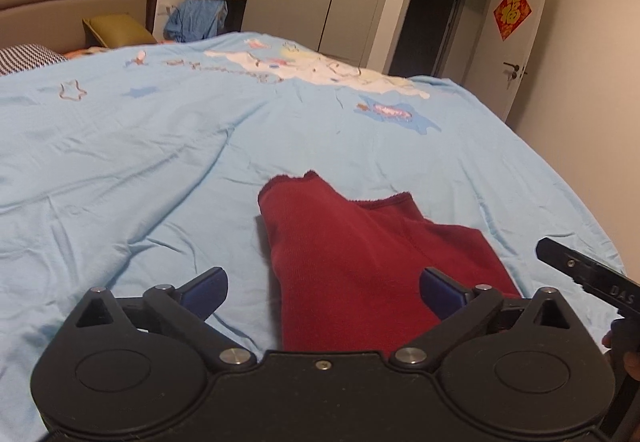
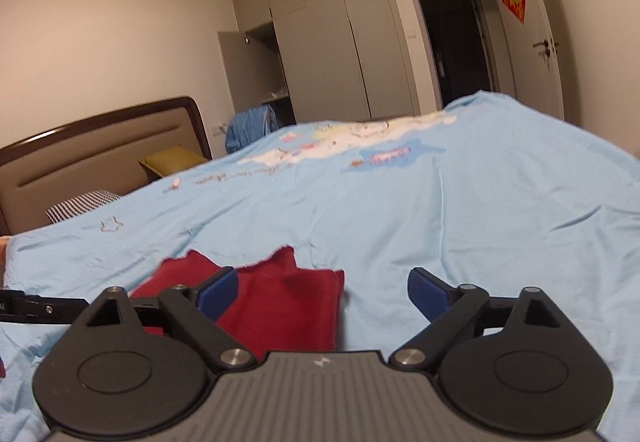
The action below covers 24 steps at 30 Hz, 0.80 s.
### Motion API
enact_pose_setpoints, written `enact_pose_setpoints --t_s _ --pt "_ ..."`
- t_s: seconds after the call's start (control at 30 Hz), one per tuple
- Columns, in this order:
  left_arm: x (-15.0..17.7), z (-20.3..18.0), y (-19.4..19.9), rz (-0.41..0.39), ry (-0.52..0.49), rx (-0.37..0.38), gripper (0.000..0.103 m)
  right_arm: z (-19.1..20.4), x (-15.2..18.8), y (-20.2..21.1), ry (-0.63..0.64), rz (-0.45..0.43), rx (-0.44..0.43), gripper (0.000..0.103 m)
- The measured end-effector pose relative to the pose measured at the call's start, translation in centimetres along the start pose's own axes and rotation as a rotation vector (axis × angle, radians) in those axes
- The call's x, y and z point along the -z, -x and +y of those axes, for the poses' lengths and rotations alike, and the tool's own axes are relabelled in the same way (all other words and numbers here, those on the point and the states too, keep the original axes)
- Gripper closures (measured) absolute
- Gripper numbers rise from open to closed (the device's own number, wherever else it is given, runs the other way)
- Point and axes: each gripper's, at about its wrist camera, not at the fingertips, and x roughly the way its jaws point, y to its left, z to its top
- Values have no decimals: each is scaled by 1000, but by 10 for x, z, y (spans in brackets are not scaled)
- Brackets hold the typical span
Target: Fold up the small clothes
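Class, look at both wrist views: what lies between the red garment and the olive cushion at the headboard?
Only bare light blue bedcover, creased and printed with stars, lies between the red garment and the olive cushion. The left wrist view shows this best.

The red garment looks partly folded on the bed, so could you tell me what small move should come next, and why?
Probably lower the left tool onto the red garment's near edge and close. Both tools are open and empty, the garment lies flat on the blue cover, and the left tool already straddles that edge.
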Motion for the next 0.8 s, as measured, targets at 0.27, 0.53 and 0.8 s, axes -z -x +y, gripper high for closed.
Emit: enact_pose_setpoints --t_s 0.27,0.53,0.8 --pt "14 -13 69 -98 -63 -19 1 24 -2 68 28 -107 -23 0" --pt "51 -19 128 -163 -101 -24 1 44 14 131 61 -163 -24 0" --pt "94 -15 165 -181 -102 -16 1 60 45 178 89 -182 9 0"
